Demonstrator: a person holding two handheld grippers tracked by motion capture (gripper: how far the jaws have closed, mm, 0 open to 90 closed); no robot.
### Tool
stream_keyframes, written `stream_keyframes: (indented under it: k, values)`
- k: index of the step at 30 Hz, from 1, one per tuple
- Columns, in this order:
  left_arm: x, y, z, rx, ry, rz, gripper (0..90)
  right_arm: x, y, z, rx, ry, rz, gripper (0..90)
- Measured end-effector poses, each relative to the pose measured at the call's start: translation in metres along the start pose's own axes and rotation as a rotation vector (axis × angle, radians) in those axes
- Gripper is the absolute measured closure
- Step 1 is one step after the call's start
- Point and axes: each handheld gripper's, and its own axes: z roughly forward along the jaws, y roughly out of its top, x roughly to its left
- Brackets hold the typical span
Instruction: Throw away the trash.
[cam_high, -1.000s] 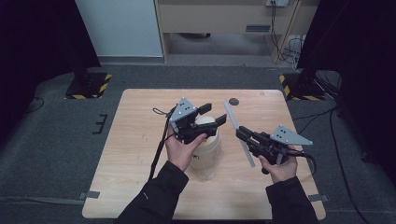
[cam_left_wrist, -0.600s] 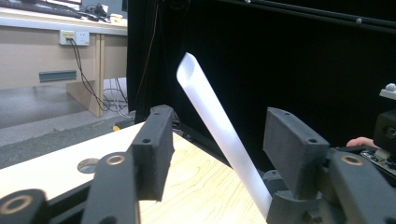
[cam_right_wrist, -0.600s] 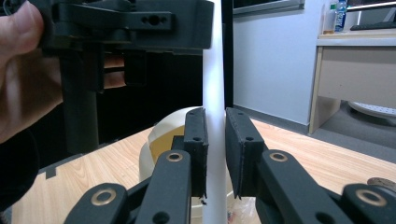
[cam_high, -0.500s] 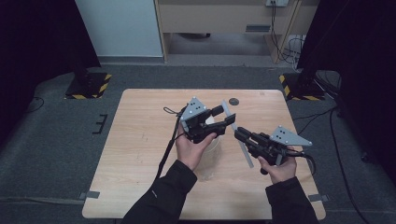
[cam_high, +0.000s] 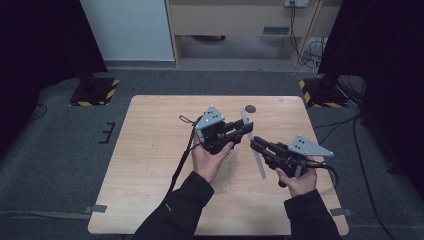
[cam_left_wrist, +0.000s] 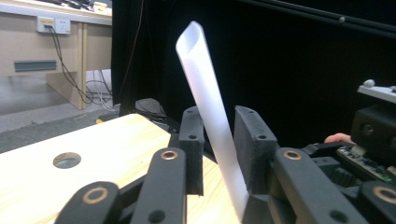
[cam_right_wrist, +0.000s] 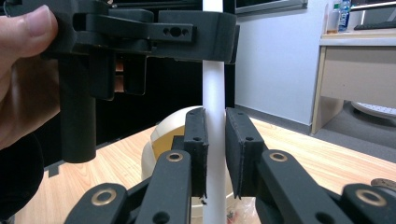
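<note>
A white straw (cam_high: 261, 167) stands tilted over the wooden table (cam_high: 150, 150), with my right gripper (cam_high: 256, 144) shut on its lower part. In the right gripper view both pads clamp the straw (cam_right_wrist: 214, 88). My left gripper (cam_high: 245, 129) reaches in from the left across the straw's upper part. Its jaws have just been closing around the straw (cam_left_wrist: 205, 88). One pad touches it and a thin gap shows at the other pad (cam_left_wrist: 194, 140). A cream cup (cam_high: 231, 159) sits under the left hand, and in the right gripper view the cup (cam_right_wrist: 163, 135) lies behind the jaws.
A small dark round disc or hole (cam_high: 250, 108) marks the table's far side and also shows as a round hole (cam_left_wrist: 67, 160) in the left gripper view. The left gripper's cable (cam_high: 182, 155) trails over the table. Grey carpet and black stands surround the table.
The left gripper moved right, away from over the cup, to the straw, and its jaws narrowed around it. The right gripper kept still with the straw.
</note>
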Motion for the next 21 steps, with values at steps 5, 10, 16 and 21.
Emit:
stream_keyframes:
  k: [5,10,16,21]
  values:
    - [-0.002,0.0,0.001,0.004,-0.025,-0.009,77.5,0.0,-0.001,0.001,0.011,0.001,0.001,79.3]
    - [-0.007,0.001,0.002,0.011,-0.043,0.01,80.2,0.0,0.0,0.001,0.015,0.006,0.014,75.7]
    - [-0.01,0.004,-0.003,0.002,-0.056,0.024,80.2,-0.006,0.007,-0.007,-0.015,0.008,0.049,65.1]
    - [-0.011,0.006,-0.008,0.002,-0.057,0.032,80.2,-0.011,0.008,-0.01,-0.026,-0.018,0.06,58.4]
